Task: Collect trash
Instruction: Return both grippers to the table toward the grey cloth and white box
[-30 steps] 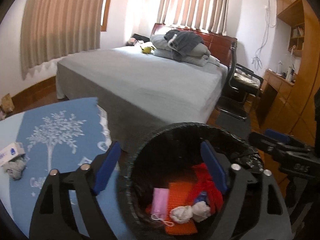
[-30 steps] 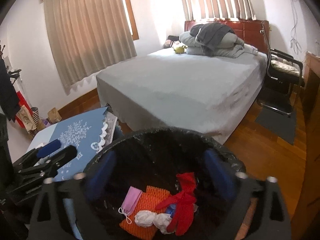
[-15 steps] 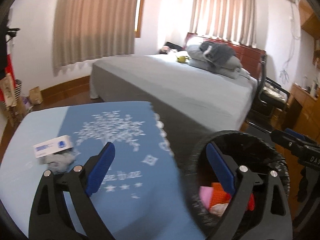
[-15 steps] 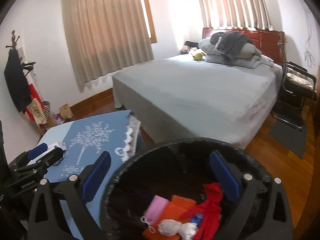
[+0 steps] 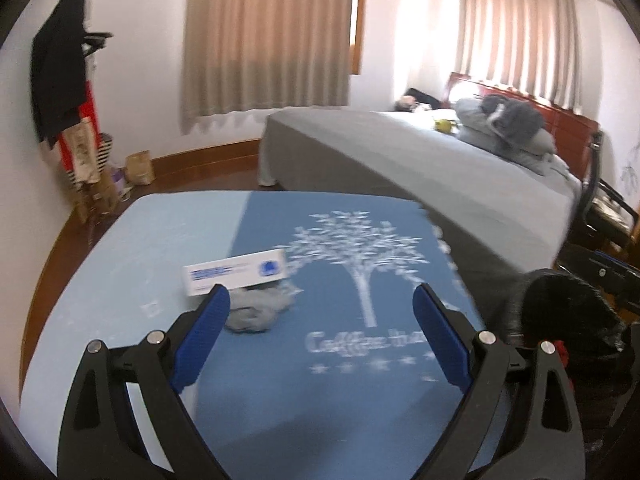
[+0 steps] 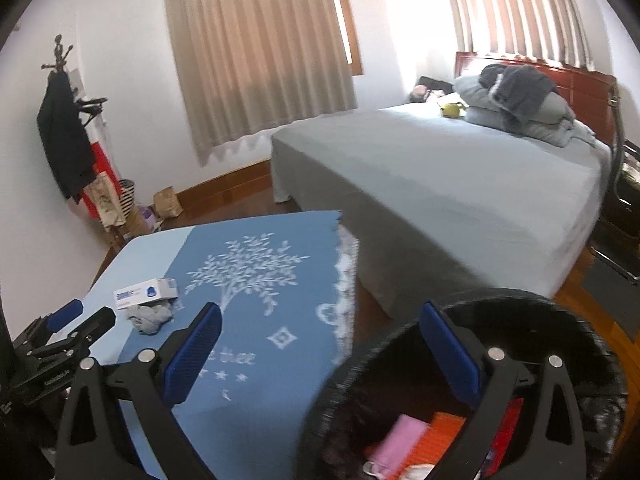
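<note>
We take the tabletop [image 5: 132, 264] as our reference: the bin [image 6: 532, 308] stands off its bed-side edge, already holding some trash, and near the opposite side lie a small white box [image 5: 236, 272] and, touching it on the near side, a crumpled grey rag [image 5: 258, 310]. Both the left gripper [image 5: 320, 338] and right gripper [image 6: 324, 354] have their fingers spread wide and empty. We should lower the left one squarely over the rag, close low, and avoid nudging the box.
</note>
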### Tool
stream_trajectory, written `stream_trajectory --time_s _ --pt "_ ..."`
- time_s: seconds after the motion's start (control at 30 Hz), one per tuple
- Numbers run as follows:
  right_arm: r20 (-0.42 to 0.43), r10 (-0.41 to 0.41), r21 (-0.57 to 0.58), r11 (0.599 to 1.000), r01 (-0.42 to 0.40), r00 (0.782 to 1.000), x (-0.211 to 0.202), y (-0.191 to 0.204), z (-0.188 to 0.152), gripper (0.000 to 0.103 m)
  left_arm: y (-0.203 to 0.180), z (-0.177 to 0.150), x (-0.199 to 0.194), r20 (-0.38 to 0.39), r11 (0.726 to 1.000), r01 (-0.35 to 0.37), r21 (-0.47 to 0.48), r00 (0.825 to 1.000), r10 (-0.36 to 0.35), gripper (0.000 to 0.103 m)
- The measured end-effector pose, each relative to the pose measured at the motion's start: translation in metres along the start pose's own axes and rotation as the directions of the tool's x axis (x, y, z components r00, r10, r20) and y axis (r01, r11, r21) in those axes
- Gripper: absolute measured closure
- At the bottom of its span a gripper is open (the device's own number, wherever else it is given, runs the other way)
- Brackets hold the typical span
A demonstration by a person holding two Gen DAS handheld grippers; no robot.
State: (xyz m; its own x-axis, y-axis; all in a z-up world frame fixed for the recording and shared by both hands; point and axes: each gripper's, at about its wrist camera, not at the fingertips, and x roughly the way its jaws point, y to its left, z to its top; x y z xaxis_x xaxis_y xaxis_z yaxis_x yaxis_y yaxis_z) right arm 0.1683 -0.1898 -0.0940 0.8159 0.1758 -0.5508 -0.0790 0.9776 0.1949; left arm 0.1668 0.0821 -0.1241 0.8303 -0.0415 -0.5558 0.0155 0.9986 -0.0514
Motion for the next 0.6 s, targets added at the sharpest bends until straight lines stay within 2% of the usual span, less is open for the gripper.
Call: stream_trajectory --time_s 0.2,0.43,0.6 --pt "-0.031 0.030 -0.037 0.999 -0.031 0.999 0.032 0.035 0.000 0.006 0.045 0.001 0.015 -0.014 0.996 -0.070 -0.046 0.997 0.070 0.013" --pt "-0.077 0.059 -0.071 0.995 -0.064 0.995 0.070 0.071 -0.005 0.006 0.082 -0.001 0.040 -0.052 0.991 -0.108 -0.079 0.993 0.104 0.013" --pt "-0.107 0.071 -0.100 0.992 -0.082 0.992 0.091 0.088 -0.009 0.006 0.097 -0.003 0.057 -0.082 0.992 -0.094 -0.088 0.993 0.087 0.031"
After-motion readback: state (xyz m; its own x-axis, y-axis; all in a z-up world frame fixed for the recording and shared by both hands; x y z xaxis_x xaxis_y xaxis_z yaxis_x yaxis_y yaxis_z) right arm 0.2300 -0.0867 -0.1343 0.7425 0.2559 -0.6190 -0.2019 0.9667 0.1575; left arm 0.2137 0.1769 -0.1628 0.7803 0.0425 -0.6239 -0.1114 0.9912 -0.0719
